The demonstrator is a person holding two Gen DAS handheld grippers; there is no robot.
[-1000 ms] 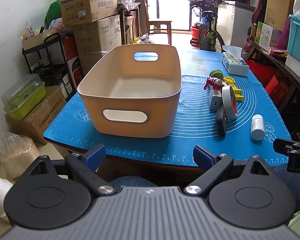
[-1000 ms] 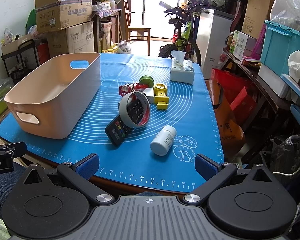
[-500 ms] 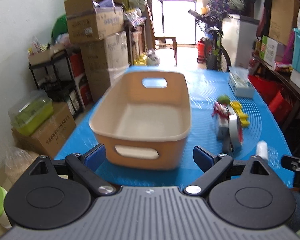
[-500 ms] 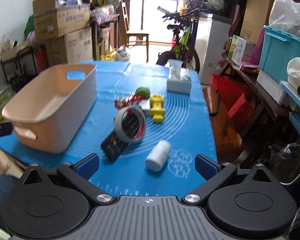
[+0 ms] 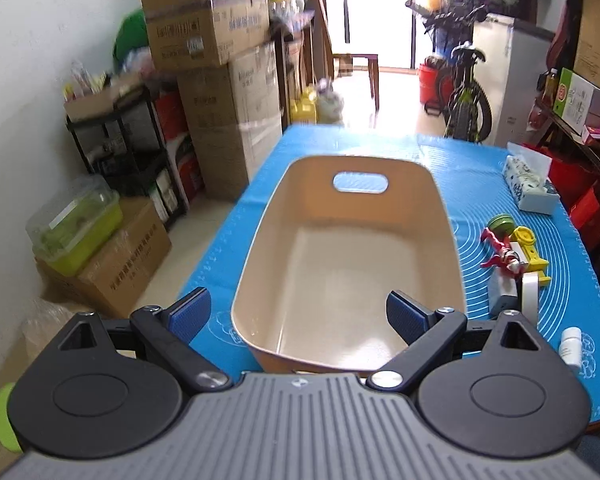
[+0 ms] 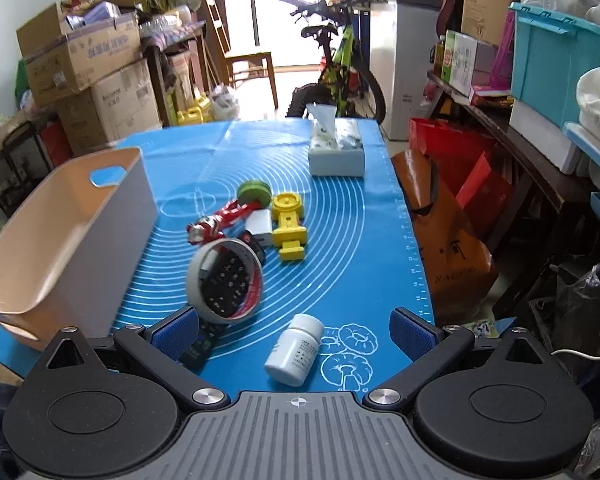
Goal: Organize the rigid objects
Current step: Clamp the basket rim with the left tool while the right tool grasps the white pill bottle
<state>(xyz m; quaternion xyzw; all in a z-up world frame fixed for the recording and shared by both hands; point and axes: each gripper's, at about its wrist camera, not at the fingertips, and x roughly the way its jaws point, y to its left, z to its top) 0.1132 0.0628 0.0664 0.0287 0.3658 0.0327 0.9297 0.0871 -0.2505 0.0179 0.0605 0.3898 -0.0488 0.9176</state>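
Observation:
An empty beige bin (image 5: 352, 264) stands on the blue mat; it also shows at the left of the right wrist view (image 6: 64, 236). My left gripper (image 5: 298, 314) is open and empty, raised above the bin's near rim. My right gripper (image 6: 296, 330) is open and empty, just above a white pill bottle (image 6: 296, 350) lying on its side. Ahead of it lie a tape roll (image 6: 226, 282) on a black remote (image 6: 204, 344), a red figure (image 6: 220, 220), a yellow toy (image 6: 288, 226), a white block (image 6: 260, 226) and a green disc (image 6: 254, 194).
A tissue box (image 6: 336, 150) stands at the far end of the mat (image 6: 360, 240). Cardboard boxes (image 5: 216, 80) and a black shelf (image 5: 128, 148) line the left wall. A bicycle (image 6: 336, 68) and crowded shelves (image 6: 540, 92) stand behind and to the right.
Both grippers rose and moved forward over the table. The left one now looks down into the bin; the right one came close to the pill bottle. Both stayed open.

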